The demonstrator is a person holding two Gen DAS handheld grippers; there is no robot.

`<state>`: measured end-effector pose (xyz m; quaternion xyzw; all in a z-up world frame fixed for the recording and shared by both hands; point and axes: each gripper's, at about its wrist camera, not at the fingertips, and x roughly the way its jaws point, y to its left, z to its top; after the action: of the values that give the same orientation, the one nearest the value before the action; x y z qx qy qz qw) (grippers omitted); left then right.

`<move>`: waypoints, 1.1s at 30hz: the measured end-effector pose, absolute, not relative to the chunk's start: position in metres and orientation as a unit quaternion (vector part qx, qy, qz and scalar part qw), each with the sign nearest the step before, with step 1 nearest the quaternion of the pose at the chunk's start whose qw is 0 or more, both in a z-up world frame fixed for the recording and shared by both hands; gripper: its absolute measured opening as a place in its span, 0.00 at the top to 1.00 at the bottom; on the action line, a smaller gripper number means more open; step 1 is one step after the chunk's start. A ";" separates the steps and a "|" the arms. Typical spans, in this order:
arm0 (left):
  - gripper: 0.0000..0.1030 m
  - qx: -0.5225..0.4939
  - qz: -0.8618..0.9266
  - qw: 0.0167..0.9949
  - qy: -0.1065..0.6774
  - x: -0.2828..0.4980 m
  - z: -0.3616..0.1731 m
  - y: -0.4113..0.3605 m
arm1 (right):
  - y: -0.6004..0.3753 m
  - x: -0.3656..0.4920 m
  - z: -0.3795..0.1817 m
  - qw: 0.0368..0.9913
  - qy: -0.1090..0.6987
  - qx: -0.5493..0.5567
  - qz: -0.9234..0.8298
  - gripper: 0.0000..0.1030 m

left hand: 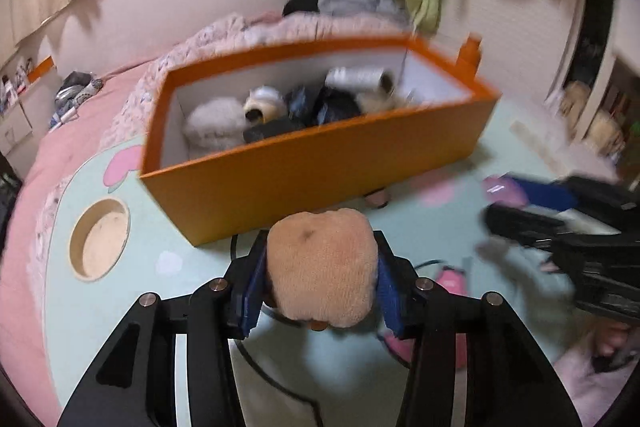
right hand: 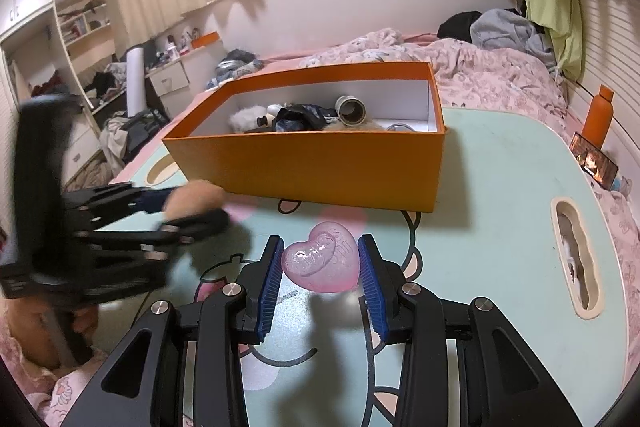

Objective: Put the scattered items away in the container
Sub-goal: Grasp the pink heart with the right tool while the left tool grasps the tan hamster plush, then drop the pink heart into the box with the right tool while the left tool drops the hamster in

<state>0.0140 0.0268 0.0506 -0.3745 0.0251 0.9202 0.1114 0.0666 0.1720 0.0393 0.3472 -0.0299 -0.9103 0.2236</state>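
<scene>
My left tool [left hand: 320,281] grips a tan fuzzy plush pad [left hand: 322,267]; my right tool [right hand: 320,277] clamps a pink translucent heart-shaped case [right hand: 322,259], both near the orange cardboard box [right hand: 320,167] on the mint worktop [right hand: 500,207].

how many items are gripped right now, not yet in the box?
2. A tan plush is clamped in the left gripper, short of the orange box. A pink heart case sits between the right gripper pads, above the table.
</scene>
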 end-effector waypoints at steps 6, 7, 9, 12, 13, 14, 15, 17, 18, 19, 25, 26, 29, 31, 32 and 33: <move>0.53 -0.333 0.935 0.125 0.000 0.043 0.076 0.017 | 0.173 0.068 0.041 0.222 -0.030 0.345 -0.911 0.64; 0.53 -0.333 0.934 0.128 0.001 0.044 0.079 0.017 | 0.174 0.068 0.041 0.223 -0.031 0.344 -0.912 0.64; 0.53 -0.329 0.935 0.130 0.005 0.042 0.085 0.017 | 0.174 0.068 0.045 0.225 -0.031 0.341 -0.912 0.64; 0.53 -0.322 0.938 0.128 0.018 0.036 0.094 0.016 | 0.172 0.068 0.055 0.230 -0.022 0.330 -0.915 0.64; 0.53 -0.318 0.939 0.129 0.023 0.034 0.098 0.017 | 0.171 0.067 0.058 0.231 -0.019 0.327 -0.916 0.64; 0.53 -0.313 0.941 0.129 0.028 0.032 0.103 0.017 | 0.170 0.065 0.063 0.233 -0.014 0.321 -0.918 0.64; 0.53 -0.307 0.942 0.130 0.032 0.029 0.108 0.017 | 0.170 0.063 0.069 0.234 -0.009 0.316 -0.920 0.64; 0.52 -0.297 0.945 0.132 0.041 0.021 0.120 0.017 | 0.172 0.055 0.084 0.228 0.003 0.297 -0.927 0.64; 0.52 -0.293 0.946 0.132 0.043 0.016 0.127 0.016 | 0.174 0.050 0.091 0.223 0.007 0.290 -0.931 0.64; 0.52 -0.288 0.948 0.130 0.043 0.010 0.134 0.015 | 0.178 0.040 0.101 0.215 0.008 0.284 -0.934 0.64; 0.52 -0.291 0.947 0.130 0.026 -0.039 0.153 0.009 | 0.182 -0.021 0.122 0.181 -0.004 0.322 -0.929 0.64; 0.52 -0.301 0.944 0.136 0.021 -0.050 0.149 0.011 | 0.176 -0.032 0.119 0.184 -0.003 0.329 -0.926 0.64; 0.52 -0.342 0.929 0.142 0.008 -0.083 0.131 0.016 | 0.164 -0.056 0.108 0.179 -0.003 0.350 -0.919 0.64; 0.52 -0.367 0.921 0.134 0.003 -0.101 0.119 0.017 | 0.161 -0.069 0.101 0.185 -0.025 0.372 -0.909 0.64; 0.52 -0.378 0.917 0.130 0.001 -0.110 0.113 0.018 | 0.160 -0.077 0.097 0.196 -0.046 0.387 -0.900 0.64; 0.52 -0.388 0.913 0.126 -0.003 -0.117 0.108 0.017 | 0.158 -0.082 0.096 0.204 -0.056 0.394 -0.894 0.64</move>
<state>-0.1174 0.0169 0.1076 -0.3882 -0.0034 0.9129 0.1263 -0.0816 0.1578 0.0961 0.3939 -0.0559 -0.8944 0.2041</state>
